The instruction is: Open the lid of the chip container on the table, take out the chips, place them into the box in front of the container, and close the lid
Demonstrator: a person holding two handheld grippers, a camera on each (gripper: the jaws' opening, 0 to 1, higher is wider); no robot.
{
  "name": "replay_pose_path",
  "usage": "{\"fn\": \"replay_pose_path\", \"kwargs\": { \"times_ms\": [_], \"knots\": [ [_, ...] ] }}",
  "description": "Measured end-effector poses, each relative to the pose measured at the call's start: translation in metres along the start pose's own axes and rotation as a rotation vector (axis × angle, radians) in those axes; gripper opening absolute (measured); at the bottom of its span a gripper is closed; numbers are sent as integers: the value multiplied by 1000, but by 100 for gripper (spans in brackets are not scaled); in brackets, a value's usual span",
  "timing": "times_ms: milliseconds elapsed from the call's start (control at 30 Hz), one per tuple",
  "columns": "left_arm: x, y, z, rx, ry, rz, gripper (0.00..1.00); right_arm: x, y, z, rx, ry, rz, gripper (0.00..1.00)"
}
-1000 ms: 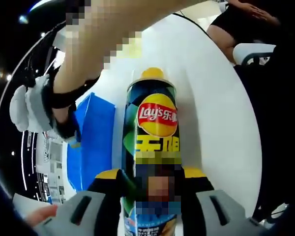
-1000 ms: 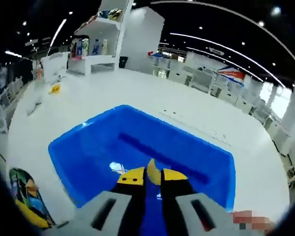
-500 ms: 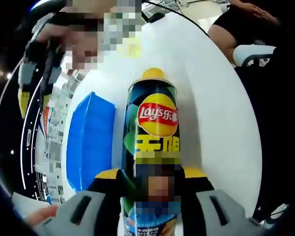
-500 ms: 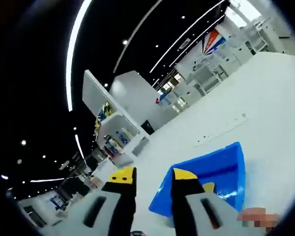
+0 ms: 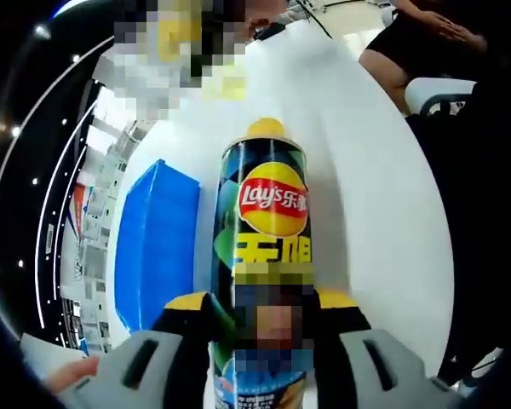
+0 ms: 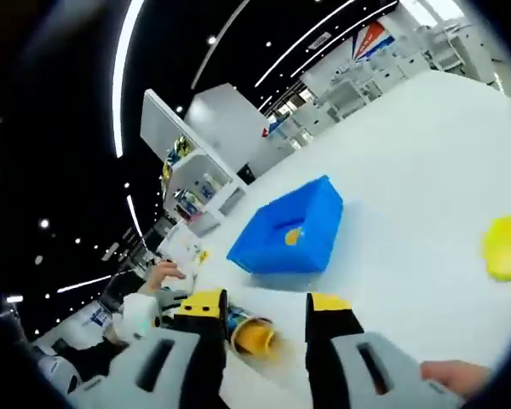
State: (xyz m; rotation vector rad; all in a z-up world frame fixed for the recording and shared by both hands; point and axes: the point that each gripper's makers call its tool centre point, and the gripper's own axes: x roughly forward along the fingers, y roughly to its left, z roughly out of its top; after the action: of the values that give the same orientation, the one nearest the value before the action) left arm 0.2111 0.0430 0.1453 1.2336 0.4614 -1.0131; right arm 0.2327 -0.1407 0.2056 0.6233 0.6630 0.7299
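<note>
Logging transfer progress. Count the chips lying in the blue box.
1. A single yellow chip shows inside the blue box in the right gripper view, near its middle. The box walls may hide others.

We couldn't read the middle of the chip container [image 5: 264, 256] in the left gripper view: a mosaic patch sat over its label, and its lower end ran off the bottom edge between the left gripper [image 5: 262, 311] jaws. The blue box [image 5: 157, 247] was partly behind the container, its inside not visible from that angle. In the right gripper view, the container's open yellow mouth [image 6: 254, 336] was partly hidden behind the right gripper [image 6: 264, 308] jaws; we couldn't tell what was inside. The small yellow bit [image 6: 293, 236] in the box was too small to identify. The yellow lid [image 6: 502, 247] on the table [image 6: 409, 170] was blurred.
</note>
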Motion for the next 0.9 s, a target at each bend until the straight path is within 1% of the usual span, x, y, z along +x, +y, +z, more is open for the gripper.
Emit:
{"fn": "replay_pose_path", "kwargs": {
  "times_ms": [33,67,133,233,267,300,333,367,433,467,500,567,600,633,667,700,900],
  "knots": [
    [0,0,0,1,0,1,47,-1,-3,-8,19,16,-3,34],
    [0,0,0,1,1,2,47,-1,-8,-13,24,14,-8,33],
    [0,-1,0,2,1,3,47,1,-15,-18,26,10,-9,32],
    [0,-1,1,3,-1,2,47,4,-14,-29,55,45,14,32],
    [0,-1,1,2,-1,1,47,2,-22,-21,67,52,22,32],
    [0,-1,1,2,-2,0,47,3,-23,-26,79,83,28,33],
    [0,-1,1,2,-3,0,47,3,-24,-27,80,92,27,32],
    [0,-1,1,2,-4,0,47,6,-20,-35,71,110,22,32],
    [0,-1,1,3,-7,0,47,10,-23,-39,56,134,6,32],
    [-1,-1,1,3,-9,1,47,12,-23,-40,58,144,4,30],
    [-1,-1,1,4,-15,2,47,14,-22,-45,62,160,-4,26],
    [-1,-1,1,9,-22,4,47,14,-24,-53,98,214,-20,10],
    [-1,-1,2,12,-25,6,47,17,-13,-51,174,201,18,6],
    [-1,-1,2,13,-27,6,47,18,-18,-49,237,198,-14,4],
    [-1,-1,2,13,-27,7,47,17,-11,-53,247,222,12,2],
    [-1,-1,2,16,-28,7,46,18,-11,-53,238,223,22,1],
    [-1,-1,2,18,-32,3,46,20,-7,-56,264,229,28,1]
  ]
}}
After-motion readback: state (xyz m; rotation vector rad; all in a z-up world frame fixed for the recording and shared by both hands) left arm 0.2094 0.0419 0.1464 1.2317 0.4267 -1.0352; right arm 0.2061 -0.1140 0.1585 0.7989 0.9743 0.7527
